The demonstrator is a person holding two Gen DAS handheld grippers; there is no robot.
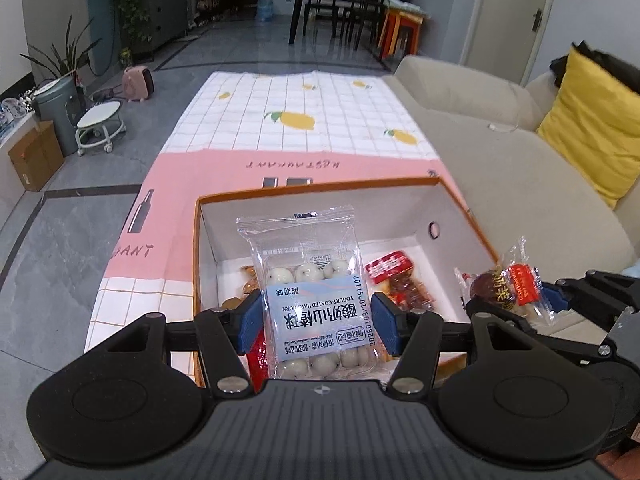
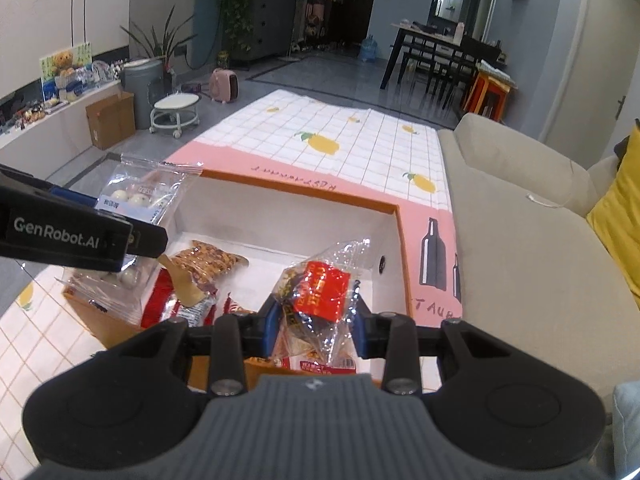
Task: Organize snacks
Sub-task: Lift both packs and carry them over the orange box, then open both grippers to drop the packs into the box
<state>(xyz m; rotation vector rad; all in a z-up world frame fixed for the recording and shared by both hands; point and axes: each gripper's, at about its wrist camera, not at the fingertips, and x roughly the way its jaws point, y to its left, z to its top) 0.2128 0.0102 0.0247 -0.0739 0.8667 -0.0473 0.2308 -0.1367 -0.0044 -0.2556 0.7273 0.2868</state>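
Both tools are carrying wrapped snacks over the open orange box

The tabletop (image 1: 304,128), covered in a lemon-print grid cloth, is bearing the orange box (image 1: 400,216), which is already holding several snacks, among them a nut bar (image 2: 212,264) and red packets. The left tool (image 1: 316,322) is pinching the yogurt-coated hawthorn pack (image 1: 316,296) by its sides above the box, and the right tool (image 2: 316,326) is clamping a crinkly clear packet with a red label (image 2: 320,292) over the near right part. Judging from here, the slick film could be slipping from the pads, or a release too near the rim could be dropping a pack outside; the two tools, close together, could also be bumping
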